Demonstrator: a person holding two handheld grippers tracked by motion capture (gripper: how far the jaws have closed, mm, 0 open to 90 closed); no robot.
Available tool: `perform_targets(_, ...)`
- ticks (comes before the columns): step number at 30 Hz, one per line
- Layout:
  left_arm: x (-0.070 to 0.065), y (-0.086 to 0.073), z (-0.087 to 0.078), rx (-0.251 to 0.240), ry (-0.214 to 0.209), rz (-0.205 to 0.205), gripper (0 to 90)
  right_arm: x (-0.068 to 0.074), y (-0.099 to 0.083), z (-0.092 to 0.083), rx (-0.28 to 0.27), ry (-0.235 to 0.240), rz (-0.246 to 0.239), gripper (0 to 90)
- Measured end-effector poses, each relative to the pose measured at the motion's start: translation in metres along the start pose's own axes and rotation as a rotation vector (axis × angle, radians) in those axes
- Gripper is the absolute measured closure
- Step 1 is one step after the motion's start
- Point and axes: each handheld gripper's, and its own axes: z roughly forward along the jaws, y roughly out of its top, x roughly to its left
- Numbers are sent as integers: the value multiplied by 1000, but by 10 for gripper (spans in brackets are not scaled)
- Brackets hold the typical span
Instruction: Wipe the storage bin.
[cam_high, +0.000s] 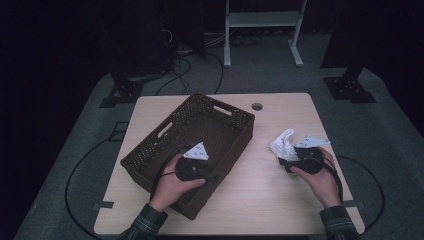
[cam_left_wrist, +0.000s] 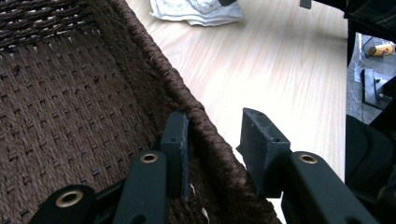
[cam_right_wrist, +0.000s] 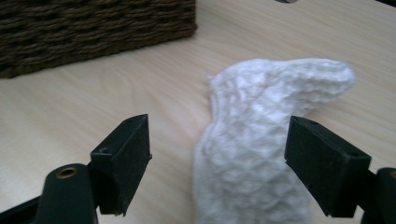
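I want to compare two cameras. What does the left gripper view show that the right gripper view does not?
The left gripper view alone shows the left gripper straddling the basket rim, one jaw inside, one outside, plus the woven floor. The right gripper view alone shows the right gripper open around the white cloth, pads apart from it. Both show the brown wicker basket, that cloth and the wooden table.

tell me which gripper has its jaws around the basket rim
The left gripper: its jaws straddle the brown woven basket's near rim. The right gripper instead has open jaws either side of the white cloth.
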Motion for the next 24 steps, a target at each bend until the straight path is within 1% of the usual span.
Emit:
perform_targets(4,0,0,0,-1,-2,1,623,-8,4,4,-6,-9,23,217)
perform_targets(8,0,0,0,-2,-1,1,623,-13,8,11,-2,-10,43,217)
perform_targets(10,0,0,0,-3,0,2,623,-15,10,16,6,-10,43,217)
perform_targets(16,0,0,0,-4,-2,-2,623,-22,13,35,25,-14,73,242)
perform_targets(19,0,0,0,-5,-2,-2,623,-27,13,43,18,-23,92,288)
perform_targets(20,0,0,0,-5,-3,-2,623,-27,13,46,27,-20,96,286)
perform_targets(22,0,0,0,-5,-3,-2,623,-28,13,52,50,-18,93,296)
perform_targets(24,0,0,0,-5,-3,-2,623,-26,12,57,57,-26,83,309)
